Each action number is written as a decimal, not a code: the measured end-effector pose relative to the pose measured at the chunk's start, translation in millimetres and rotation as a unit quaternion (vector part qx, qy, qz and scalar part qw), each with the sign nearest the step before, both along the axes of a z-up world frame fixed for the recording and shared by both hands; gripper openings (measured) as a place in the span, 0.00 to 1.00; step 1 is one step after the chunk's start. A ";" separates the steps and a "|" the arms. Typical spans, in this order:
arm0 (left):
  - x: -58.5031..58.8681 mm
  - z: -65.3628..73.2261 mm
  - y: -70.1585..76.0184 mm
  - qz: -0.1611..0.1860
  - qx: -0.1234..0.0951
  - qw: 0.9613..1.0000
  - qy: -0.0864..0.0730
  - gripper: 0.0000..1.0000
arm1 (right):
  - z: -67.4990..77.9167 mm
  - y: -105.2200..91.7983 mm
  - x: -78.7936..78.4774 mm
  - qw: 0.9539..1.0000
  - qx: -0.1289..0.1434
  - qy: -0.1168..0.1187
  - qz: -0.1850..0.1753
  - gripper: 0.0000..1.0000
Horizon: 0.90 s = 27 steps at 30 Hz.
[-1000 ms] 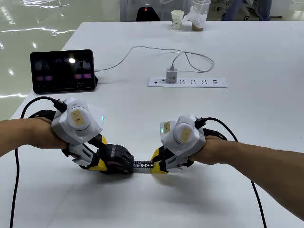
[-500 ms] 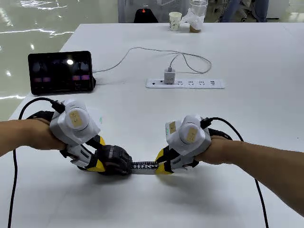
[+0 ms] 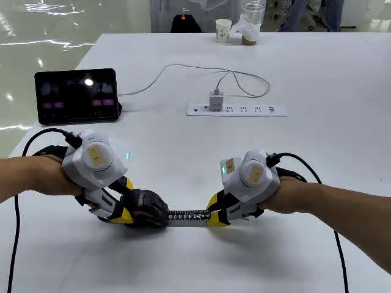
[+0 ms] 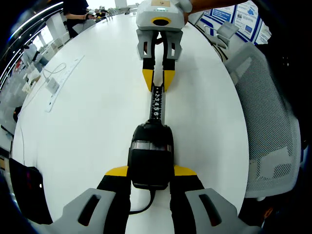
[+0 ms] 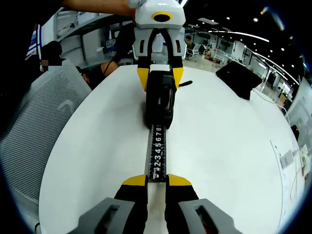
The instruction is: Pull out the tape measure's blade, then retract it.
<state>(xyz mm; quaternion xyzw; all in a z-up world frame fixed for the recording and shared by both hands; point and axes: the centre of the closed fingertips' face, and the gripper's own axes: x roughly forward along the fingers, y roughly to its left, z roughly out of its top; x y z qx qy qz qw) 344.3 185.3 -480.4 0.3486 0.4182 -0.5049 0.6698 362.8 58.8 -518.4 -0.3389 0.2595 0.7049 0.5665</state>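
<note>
Black plastic tape measure case [image 3: 146,209] is sitting at six o'clock on the white table [image 3: 317,122], the left gripper [image 3: 125,213] is squeezing it, and the right gripper [image 3: 215,218] is pinching its numbered metal blade [image 3: 188,215] at the case's three o'clock, so a slipping pinch could be letting the blade whip back.

Right hand-held gripper [image 3: 214,218] drew blade [image 3: 188,215] longer.

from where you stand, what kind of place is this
Likely an open-plan office or lab: a long white table carrying a power strip and a tablet, a mesh office chair beside it, and rows of ceiling lights behind.
</note>
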 end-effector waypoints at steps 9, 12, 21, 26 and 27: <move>0.4 -1.0 0.5 -0.001 0.001 1.000 0.001 0.24 | -0.6 -11.6 0.5 1.000 -0.004 0.001 -0.004 0.09; 0.7 -1.4 0.6 -0.002 0.001 1.000 0.002 0.24 | -1.0 -15.4 0.7 1.000 -0.005 0.002 -0.006 0.09; 1.1 -2.0 1.5 -0.003 0.004 1.000 0.003 0.24 | -0.1 -24.1 1.3 1.000 -0.006 0.002 -0.009 0.09; 1.5 -2.3 1.3 -0.004 0.004 1.000 0.003 0.24 | -0.5 -29.8 2.9 1.000 -0.008 0.003 -0.012 0.09; 1.5 -2.4 1.3 -0.004 0.004 1.000 0.003 0.24 | -0.5 -31.5 3.0 1.000 -0.008 0.003 -0.012 0.09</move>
